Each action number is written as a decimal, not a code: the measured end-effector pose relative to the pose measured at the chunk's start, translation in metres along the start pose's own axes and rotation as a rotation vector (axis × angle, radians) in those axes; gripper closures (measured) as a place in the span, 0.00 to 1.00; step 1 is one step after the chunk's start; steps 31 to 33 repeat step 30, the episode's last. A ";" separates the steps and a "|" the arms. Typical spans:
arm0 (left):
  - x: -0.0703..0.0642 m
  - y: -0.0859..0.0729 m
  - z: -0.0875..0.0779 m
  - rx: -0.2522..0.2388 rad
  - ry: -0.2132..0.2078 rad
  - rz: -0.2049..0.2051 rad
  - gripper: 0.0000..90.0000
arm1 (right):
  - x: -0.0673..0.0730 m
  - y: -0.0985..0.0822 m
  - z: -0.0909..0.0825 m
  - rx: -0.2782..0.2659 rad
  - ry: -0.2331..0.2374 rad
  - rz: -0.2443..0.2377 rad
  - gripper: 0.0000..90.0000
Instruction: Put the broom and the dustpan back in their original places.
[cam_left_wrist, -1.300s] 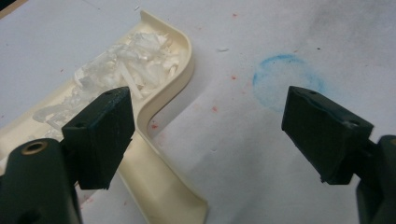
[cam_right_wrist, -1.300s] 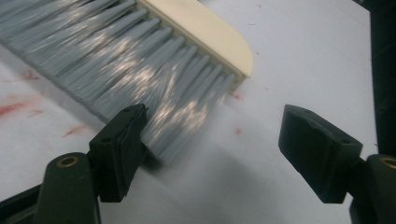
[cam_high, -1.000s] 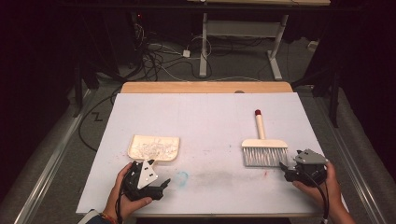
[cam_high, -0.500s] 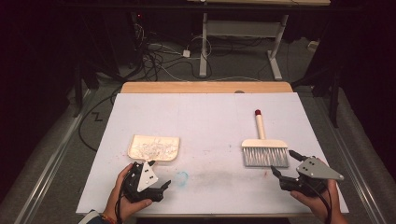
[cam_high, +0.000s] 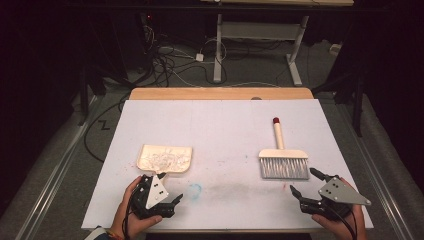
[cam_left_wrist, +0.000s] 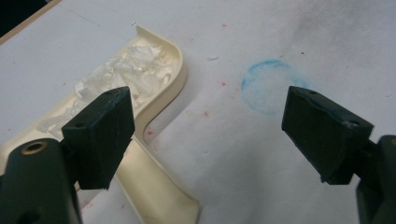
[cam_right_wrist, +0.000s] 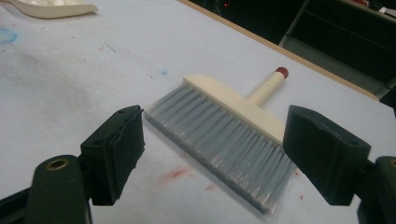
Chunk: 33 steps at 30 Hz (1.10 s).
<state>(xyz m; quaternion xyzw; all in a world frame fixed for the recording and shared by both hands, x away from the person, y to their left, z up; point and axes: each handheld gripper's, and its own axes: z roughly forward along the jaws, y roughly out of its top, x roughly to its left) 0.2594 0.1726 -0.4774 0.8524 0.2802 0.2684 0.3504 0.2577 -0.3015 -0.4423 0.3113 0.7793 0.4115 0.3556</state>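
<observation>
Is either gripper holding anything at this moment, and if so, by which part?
Nothing is held. The left gripper is open beside the dustpan, its jaws gripping nothing. The right gripper is open in front of the brush, its jaws clear of the bristles.

Faint blue ring stain on white table cover; tangled cables on floor beyond

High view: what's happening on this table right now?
A person works at a white-covered table with a gripper in each hand. Both are open and hold nothing. The left gripper sits at the near edge, just behind a cream dustpan that holds white scraps, with its handle beside one jaw in the left gripper view. The right gripper sits just short of the grey bristles of a hand brush, which lies flat with its handle pointing away. A faint blue ring marks the cover between them.
</observation>
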 end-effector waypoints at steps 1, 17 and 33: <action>0.000 0.000 0.000 0.000 0.001 0.000 0.19 | 0.000 0.000 0.000 0.000 0.003 0.003 0.24; 0.002 0.000 -0.001 -0.004 -0.002 -0.002 0.19 | 0.005 -0.001 0.000 0.020 -0.003 -0.005 0.24; 0.003 0.005 0.006 0.002 -0.005 -0.002 0.19 | 0.001 -0.003 -0.001 0.019 -0.004 -0.002 0.24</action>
